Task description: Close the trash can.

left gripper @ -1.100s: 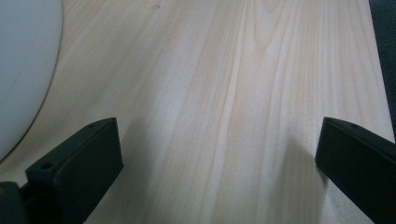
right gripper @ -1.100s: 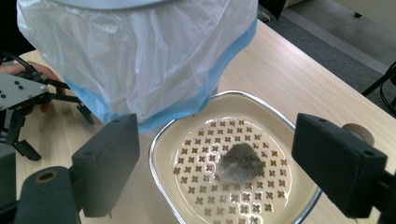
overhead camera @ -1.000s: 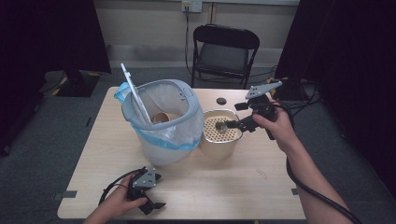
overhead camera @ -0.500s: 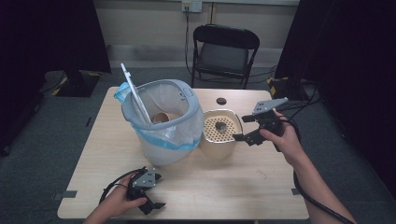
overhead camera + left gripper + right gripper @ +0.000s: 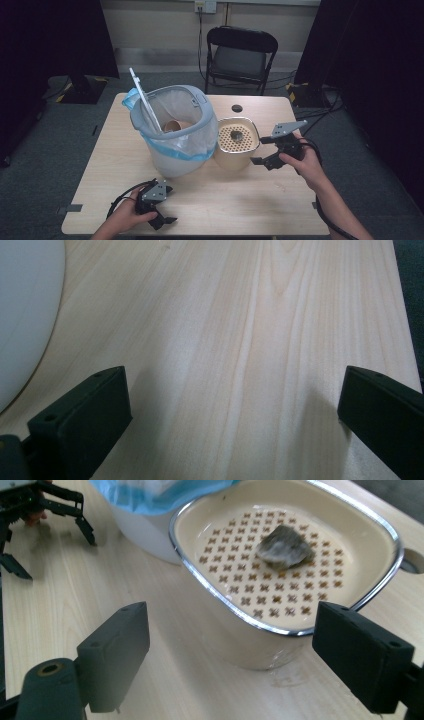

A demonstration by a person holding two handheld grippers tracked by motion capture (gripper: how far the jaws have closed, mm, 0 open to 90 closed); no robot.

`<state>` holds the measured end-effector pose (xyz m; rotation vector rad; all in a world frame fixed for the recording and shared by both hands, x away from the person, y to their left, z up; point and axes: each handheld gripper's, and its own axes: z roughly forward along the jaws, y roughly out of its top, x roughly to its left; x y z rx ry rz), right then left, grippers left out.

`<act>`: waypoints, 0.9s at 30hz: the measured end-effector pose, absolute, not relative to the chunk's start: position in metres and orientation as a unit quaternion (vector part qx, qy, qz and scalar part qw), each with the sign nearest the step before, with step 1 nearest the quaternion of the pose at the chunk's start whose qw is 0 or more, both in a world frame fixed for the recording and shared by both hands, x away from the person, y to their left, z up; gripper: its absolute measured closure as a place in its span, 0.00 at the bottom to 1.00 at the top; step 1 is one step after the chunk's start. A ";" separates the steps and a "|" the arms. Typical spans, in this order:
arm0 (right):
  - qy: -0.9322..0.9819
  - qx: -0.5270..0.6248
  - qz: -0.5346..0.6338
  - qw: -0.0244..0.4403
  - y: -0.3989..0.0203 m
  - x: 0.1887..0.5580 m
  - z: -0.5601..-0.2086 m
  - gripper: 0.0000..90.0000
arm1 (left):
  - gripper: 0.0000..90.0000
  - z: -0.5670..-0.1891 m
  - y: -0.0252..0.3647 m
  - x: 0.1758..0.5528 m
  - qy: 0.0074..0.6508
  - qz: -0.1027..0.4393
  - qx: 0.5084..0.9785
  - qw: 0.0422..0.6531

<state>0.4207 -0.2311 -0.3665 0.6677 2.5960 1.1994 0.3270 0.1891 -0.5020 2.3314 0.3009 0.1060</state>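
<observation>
Two hand-held grippers show in the high view, both with jaws spread and holding nothing; the right hand-held gripper [image 5: 263, 151] hovers at about 3 o'clock from the cream perforated container [image 5: 236, 142], just beside its right wall, its jaws pointing toward it; in the right gripper view that container [image 5: 250, 645] sits between and beyond the two black jaws, its metal rim bright, and a crumpled grey-brown lump [image 5: 285, 545] lies on the perforated floor toward the far side; the left hand-held gripper [image 5: 167, 205] rests low on the tabletop [image 5: 235, 200] at about 7 o'clock from the white bin [image 5: 172, 132], near the front edge, and the left gripper view shows its jaws wide apart over bare wood with the bin's white curve [image 5: 25, 305] at the upper left; the bin, lined with a blue-edged bag [image 5: 170, 150], stands touching or just beside the container at the container's 9 o'clock, with a white flat stick [image 5: 145, 100] leaning out of it and a brown cup [image 5: 175, 125] inside; a black folding chair [image 5: 240, 55] stands beyond the tabletop at 12 o'clock.
</observation>
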 end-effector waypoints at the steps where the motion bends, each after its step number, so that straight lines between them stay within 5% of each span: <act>1: 0.879 0.226 0.406 0.101 -0.231 0.419 -0.370 0.16 | 0.00 -0.502 0.189 0.327 0.119 0.041 0.914 0.386; 20: 0.881 0.234 0.402 0.083 -0.235 0.394 -0.434 0.16 | 0.02 -0.502 0.195 0.326 0.133 0.033 0.907 0.398; 27: 0.881 0.240 0.401 0.076 -0.236 0.383 -0.456 0.16 | 0.18 -0.499 0.205 0.326 0.158 0.022 0.897 0.412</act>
